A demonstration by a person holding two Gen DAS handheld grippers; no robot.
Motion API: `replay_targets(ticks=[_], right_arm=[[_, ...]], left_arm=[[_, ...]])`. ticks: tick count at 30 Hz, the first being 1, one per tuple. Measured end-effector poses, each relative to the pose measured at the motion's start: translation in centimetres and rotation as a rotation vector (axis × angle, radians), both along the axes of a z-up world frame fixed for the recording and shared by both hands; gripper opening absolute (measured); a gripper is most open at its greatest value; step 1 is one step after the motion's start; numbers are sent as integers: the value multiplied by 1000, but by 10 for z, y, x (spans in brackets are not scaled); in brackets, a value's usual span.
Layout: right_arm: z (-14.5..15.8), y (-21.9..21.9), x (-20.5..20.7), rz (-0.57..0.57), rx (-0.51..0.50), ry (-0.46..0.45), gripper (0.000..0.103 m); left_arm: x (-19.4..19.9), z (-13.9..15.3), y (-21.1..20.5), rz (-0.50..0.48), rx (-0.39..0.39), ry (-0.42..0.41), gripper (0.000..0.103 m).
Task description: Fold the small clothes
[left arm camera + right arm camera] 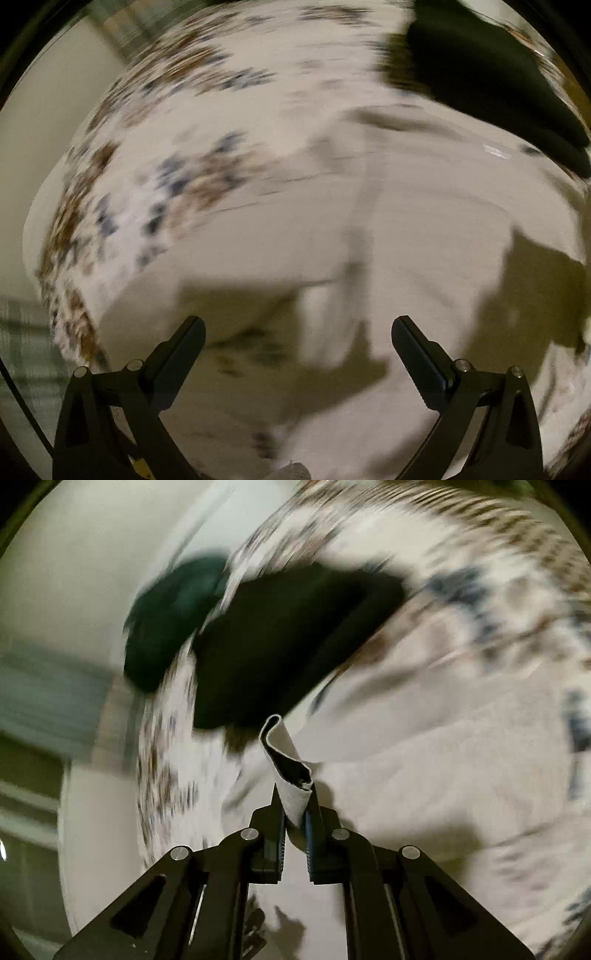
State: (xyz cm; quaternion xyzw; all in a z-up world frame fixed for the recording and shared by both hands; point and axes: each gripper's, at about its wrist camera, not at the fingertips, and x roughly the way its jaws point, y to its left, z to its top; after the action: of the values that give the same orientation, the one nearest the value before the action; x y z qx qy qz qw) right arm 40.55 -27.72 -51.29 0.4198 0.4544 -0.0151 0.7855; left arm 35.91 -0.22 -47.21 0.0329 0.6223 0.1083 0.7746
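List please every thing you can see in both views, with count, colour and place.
white garment: one, off-white, spread on the cover; an edge pinched by the right gripper.
black garment: one, black, on the cover beyond the white garment.
green item: one, dark green, beside the black garment; blurred.
cover: one, white with brown and blue print, under everything.
left gripper: black, jaws apart, empty.
right gripper: black, jaws closed on cloth.

A pale beige garment (pixel 443 760) lies spread flat, one folded edge lifted; a black garment (pixel 280 646) lies beside it.
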Motion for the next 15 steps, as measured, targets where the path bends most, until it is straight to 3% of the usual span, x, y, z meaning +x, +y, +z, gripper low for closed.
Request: replay_targets(ticks=[7,13,15], right_arm=[[-71,138,54,234,-65,150,9],[-115,169,74,330,-104,262,14],[-118,169,74,346,-51,265,40]], left_arm=[[-20,-5,90,145,33,9,103],[-37,-12,117,199,13,26,103],[-39,-12,119,203,-3,25,103]])
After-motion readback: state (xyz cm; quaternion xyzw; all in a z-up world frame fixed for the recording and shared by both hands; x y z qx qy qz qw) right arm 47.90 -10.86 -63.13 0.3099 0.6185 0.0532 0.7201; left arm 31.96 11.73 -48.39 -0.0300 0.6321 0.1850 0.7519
